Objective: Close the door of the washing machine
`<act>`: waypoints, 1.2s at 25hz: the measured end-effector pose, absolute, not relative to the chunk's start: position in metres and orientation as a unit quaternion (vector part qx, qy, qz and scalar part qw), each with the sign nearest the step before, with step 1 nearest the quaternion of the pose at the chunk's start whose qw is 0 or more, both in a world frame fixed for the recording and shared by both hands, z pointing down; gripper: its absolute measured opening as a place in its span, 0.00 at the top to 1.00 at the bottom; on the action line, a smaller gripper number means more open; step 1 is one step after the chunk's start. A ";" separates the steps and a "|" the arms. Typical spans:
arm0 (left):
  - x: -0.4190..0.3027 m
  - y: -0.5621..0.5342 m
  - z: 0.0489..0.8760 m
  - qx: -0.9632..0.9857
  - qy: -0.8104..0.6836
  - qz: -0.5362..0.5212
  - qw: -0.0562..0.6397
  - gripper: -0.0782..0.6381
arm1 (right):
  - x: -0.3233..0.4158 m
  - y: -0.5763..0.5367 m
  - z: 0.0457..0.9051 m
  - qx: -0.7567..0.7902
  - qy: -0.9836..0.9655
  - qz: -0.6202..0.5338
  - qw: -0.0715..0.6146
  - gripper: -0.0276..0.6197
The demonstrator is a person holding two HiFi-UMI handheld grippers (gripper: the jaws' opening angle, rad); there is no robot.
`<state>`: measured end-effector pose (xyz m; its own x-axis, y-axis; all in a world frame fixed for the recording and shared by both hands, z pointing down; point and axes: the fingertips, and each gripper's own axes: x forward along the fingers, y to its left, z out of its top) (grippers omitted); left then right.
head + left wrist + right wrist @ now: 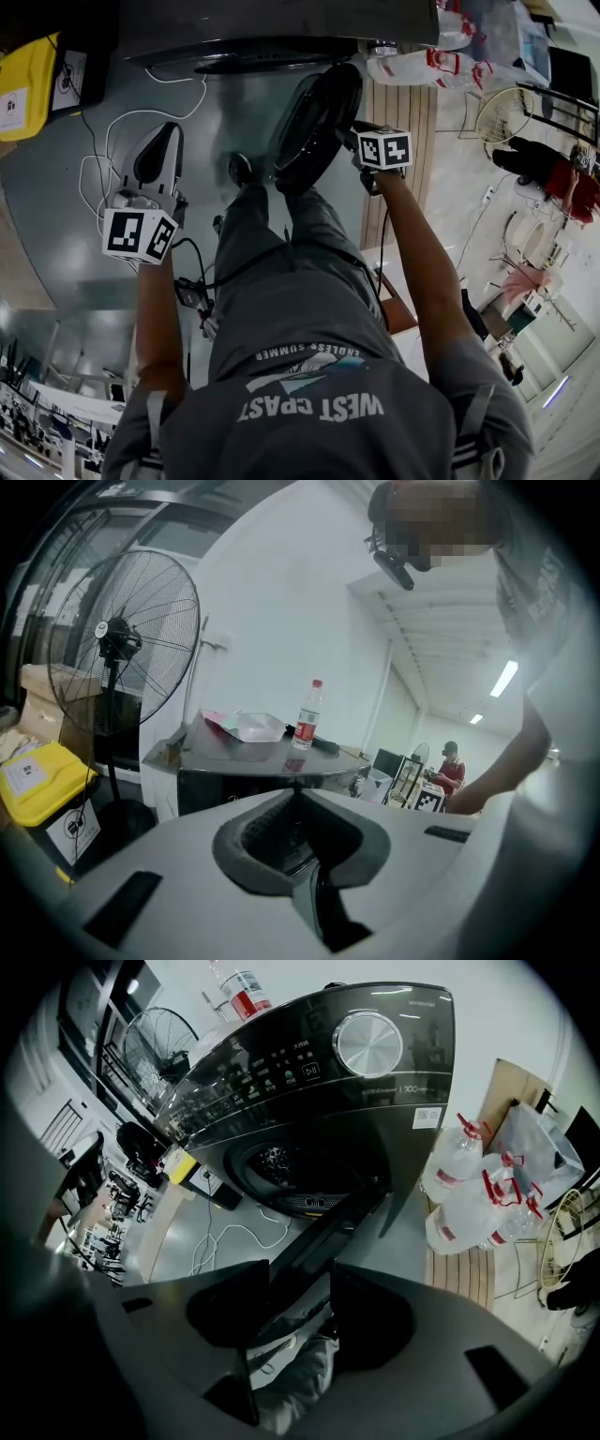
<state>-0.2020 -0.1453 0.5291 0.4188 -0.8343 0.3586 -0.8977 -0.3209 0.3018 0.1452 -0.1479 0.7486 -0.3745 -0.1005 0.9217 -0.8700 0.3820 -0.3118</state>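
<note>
The dark washing machine (281, 28) (309, 1063) stands in front of me, and in the left gripper view its side (234, 785) shows. Its round door (314, 122) (323, 1237) hangs open toward me. My right gripper (352, 136) (292, 1274) points steeply down with the door's outer edge between its jaws. The jaws stand wide with a gap beside the edge, so they are open. Well left of the door, my left gripper (172, 131) (298, 787) has its tips together and holds nothing.
Large water bottles (422, 66) (469, 1194) sit on a wooden pallet (398, 108) right of the machine. White cables (112, 141) and a yellow box (28, 84) lie at the left. A standing fan (122, 639) and a bottle (307, 714) on the machine show too.
</note>
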 end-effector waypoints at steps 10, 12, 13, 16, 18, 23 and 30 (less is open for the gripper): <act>-0.217 -0.139 0.529 0.801 -0.547 0.063 0.233 0.85 | 0.121 -0.152 0.745 0.326 -0.715 0.442 0.433 0.60; -0.220 -0.138 0.529 0.800 -0.550 0.061 0.232 0.85 | 0.115 -0.155 0.744 0.323 -0.718 0.441 0.431 0.60; -0.221 -0.137 0.529 0.799 -0.551 0.060 0.232 0.85 | 0.114 -0.157 0.743 0.326 -0.718 0.438 0.432 0.59; -0.225 -0.134 0.529 0.797 -0.554 0.060 0.232 0.85 | 0.107 -0.160 0.742 0.327 -0.720 0.435 0.431 0.59; -0.227 -0.133 0.528 0.796 -0.556 0.060 0.232 0.85 | 0.103 -0.163 0.741 0.325 -0.723 0.434 0.429 0.59; -0.233 -0.128 0.530 0.792 -0.562 0.059 0.233 0.85 | 0.090 -0.165 0.742 0.310 -0.733 0.427 0.430 0.59; -0.241 -0.124 0.533 0.785 -0.572 0.057 0.234 0.85 | 0.075 -0.176 0.744 0.293 -0.748 0.388 0.452 0.61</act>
<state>-0.2411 -0.1242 0.5327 0.3403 -0.8704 0.3557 -0.9233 -0.2376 0.3019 0.0753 -0.1758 0.7445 -0.4209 -0.0874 0.9029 -0.7885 0.5274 -0.3165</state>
